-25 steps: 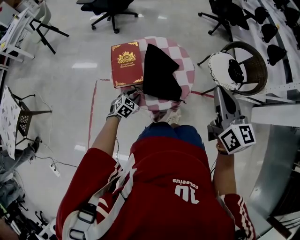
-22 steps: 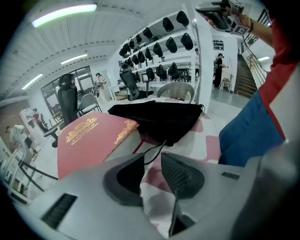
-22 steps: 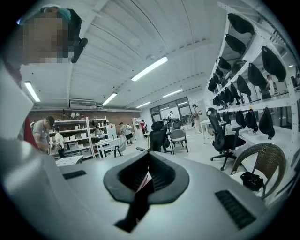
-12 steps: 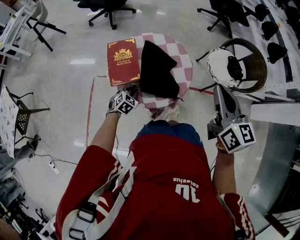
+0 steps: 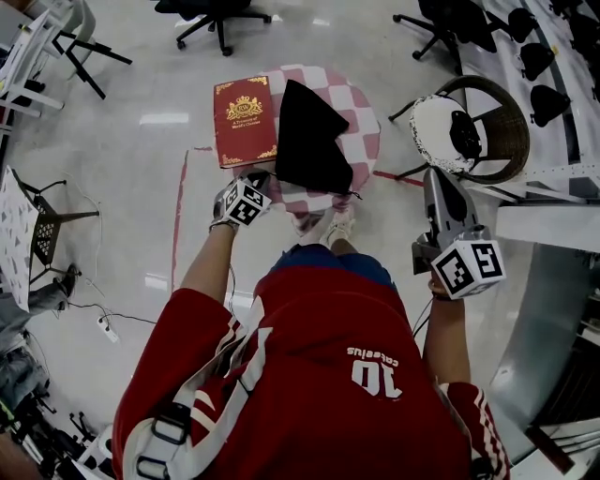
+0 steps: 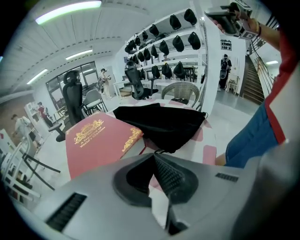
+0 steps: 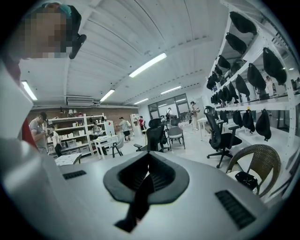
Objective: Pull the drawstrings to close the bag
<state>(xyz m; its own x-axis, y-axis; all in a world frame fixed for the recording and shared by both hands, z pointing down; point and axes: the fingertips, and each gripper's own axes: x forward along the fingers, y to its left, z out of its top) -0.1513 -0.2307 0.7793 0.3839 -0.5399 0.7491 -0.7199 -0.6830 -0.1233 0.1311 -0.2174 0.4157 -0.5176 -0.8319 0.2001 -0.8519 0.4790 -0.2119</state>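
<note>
A black drawstring bag [image 5: 309,141] lies flat on a small round table with a pink-and-white checked cloth [image 5: 366,122]. In the left gripper view the bag [image 6: 164,124] lies just ahead of the jaws. My left gripper [image 5: 265,178] is at the bag's near left corner. Its jaws [image 6: 154,153] have closed together, with a bit of black drawstring [image 6: 160,151] caught at their tips. My right gripper [image 5: 434,178] is held up off to the right, away from the table. Its jaws [image 7: 149,158] are shut on nothing and point out into the room.
A red hardcover book [image 5: 246,122] lies on the table's left side, touching the bag. A wicker chair with a white cushion [image 5: 469,127] stands right of the table. Office chairs [image 5: 211,14] stand farther back, and shelving [image 5: 553,56] lines the right. The person's feet [image 5: 323,225] are at the table's near edge.
The left gripper has edged forward to the bag's near corner and its jaws have gone from wide open to shut. The right gripper has stayed where it was, shut.
</note>
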